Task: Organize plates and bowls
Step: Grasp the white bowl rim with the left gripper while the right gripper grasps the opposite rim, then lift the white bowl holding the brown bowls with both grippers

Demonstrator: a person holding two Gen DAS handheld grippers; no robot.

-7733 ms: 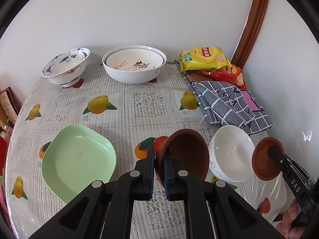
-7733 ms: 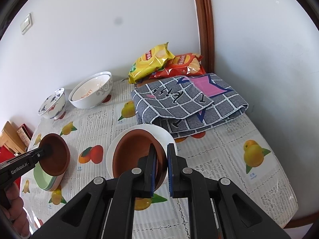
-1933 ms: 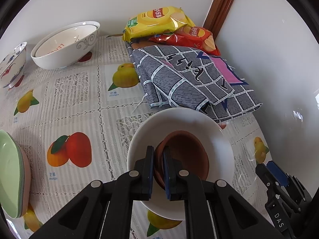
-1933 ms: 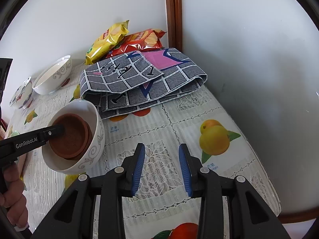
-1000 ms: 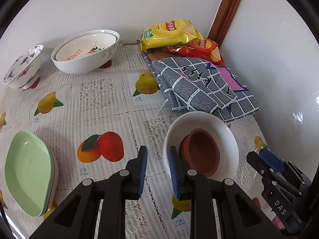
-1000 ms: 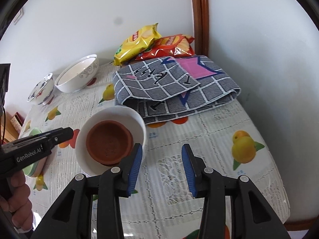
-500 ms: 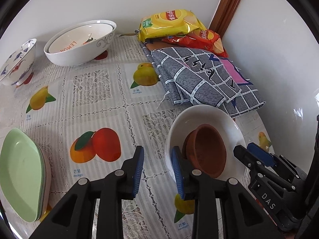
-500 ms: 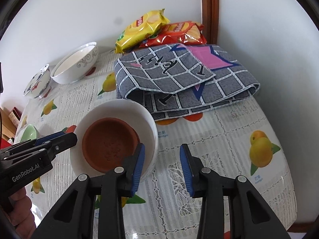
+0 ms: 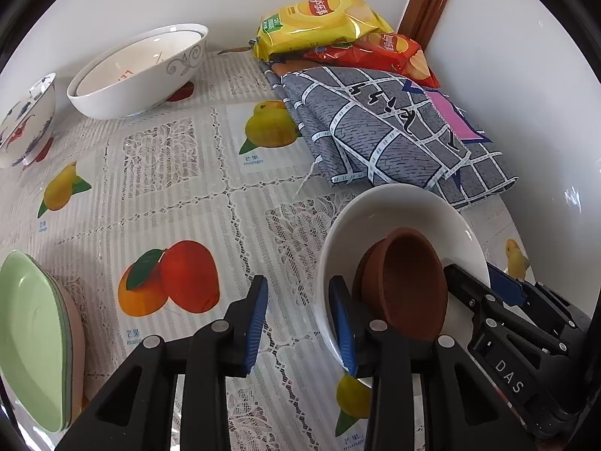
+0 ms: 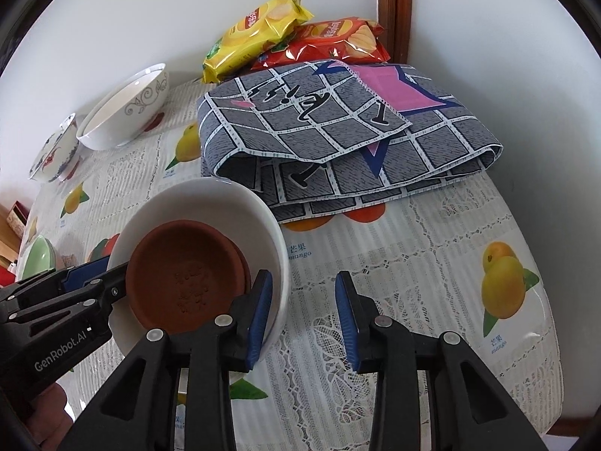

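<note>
White bowl [image 10: 210, 203]: holds stacked brown bowls [image 10: 188, 270]
Left gripper [image 9: 300, 323]: spread astride its near rim, just been opening
Right gripper [image 10: 304, 315]: spread astride opposite rim

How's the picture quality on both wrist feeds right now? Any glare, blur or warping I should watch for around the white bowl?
Left wrist: sharp, daylit; strong fisheye bending at the edges, a bright glare spot on the right wall; white bowl evenly lit. Right wrist: also sharp, soft shadows inside the white bowl, a small sheen on the tablecloth, black corners from the lens.

"DAS" on right hand-held gripper [image 9: 484, 285]
</note>
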